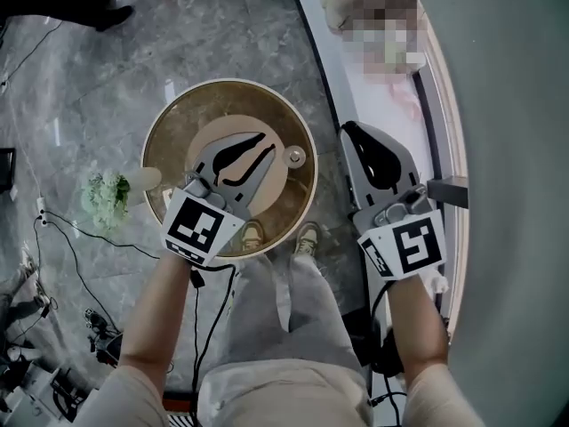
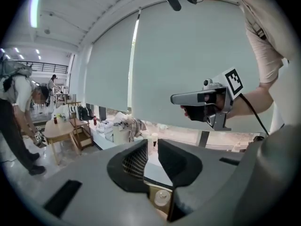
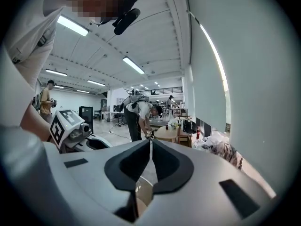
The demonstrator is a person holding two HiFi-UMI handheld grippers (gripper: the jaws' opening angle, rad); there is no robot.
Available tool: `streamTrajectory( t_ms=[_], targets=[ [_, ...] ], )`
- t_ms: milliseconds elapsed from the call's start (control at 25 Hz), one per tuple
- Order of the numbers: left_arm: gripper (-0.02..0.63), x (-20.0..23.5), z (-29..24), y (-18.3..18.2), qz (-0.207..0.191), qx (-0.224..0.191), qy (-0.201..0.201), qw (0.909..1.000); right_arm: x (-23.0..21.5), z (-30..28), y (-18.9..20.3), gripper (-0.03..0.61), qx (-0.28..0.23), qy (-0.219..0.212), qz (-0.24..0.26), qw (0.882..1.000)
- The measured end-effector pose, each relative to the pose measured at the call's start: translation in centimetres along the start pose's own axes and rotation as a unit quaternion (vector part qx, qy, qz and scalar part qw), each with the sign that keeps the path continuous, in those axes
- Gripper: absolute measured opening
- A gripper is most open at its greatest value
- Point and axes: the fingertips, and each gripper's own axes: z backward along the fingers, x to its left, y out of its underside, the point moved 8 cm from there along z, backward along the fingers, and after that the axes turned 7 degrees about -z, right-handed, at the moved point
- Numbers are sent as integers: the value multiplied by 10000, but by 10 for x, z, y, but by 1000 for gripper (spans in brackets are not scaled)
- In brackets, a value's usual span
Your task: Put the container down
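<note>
Grey left gripper (image 1: 265,142) stands slightly ajar, empty; grey right gripper (image 1: 348,128) is closed. Small clear container (image 1: 295,157) rests on round brown table (image 1: 169,140).

Small round container (image 1: 294,157), resting on round table (image 1: 173,123)

Seen from above, the left hand-held gripper (image 1: 265,145) hangs over a round brown worktop (image 1: 173,127) with a pale rim, its black jaws a narrow slit apart with nothing between them. A small round container (image 1: 295,157) sits on the worktop just beside its tip. The right hand-held gripper (image 1: 356,133), jaws together, is over a white ledge (image 1: 378,105) well apart from the worktop, and the person's shoes (image 1: 308,236) stand on the grey marble floor (image 1: 89,78), near cables (image 1: 80,238) and a green bunch (image 1: 107,194).
</note>
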Motion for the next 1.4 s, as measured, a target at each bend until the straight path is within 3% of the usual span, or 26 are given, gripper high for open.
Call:
streamTrajectory(
  t_ms=[400,800,1200,1400],
  targets=[
    [44,5,59,-125,-193,-434,-549,9974,25,43,-117,18,-454,98,115,9989],
    [21,-9,112,-241,-586,-840,-667,9925,61,100,-225,18,-734,-12,441,9963],
    [14,-42,166,-318,-949,-1243,-1121,9813,85,158,-294,18,-1323,-35,514,9899],
    [12,-60,196,-335,-1077,-1479,-1057,9774,103,183,-311,18,-1372,-123,635,9884]
  ],
)
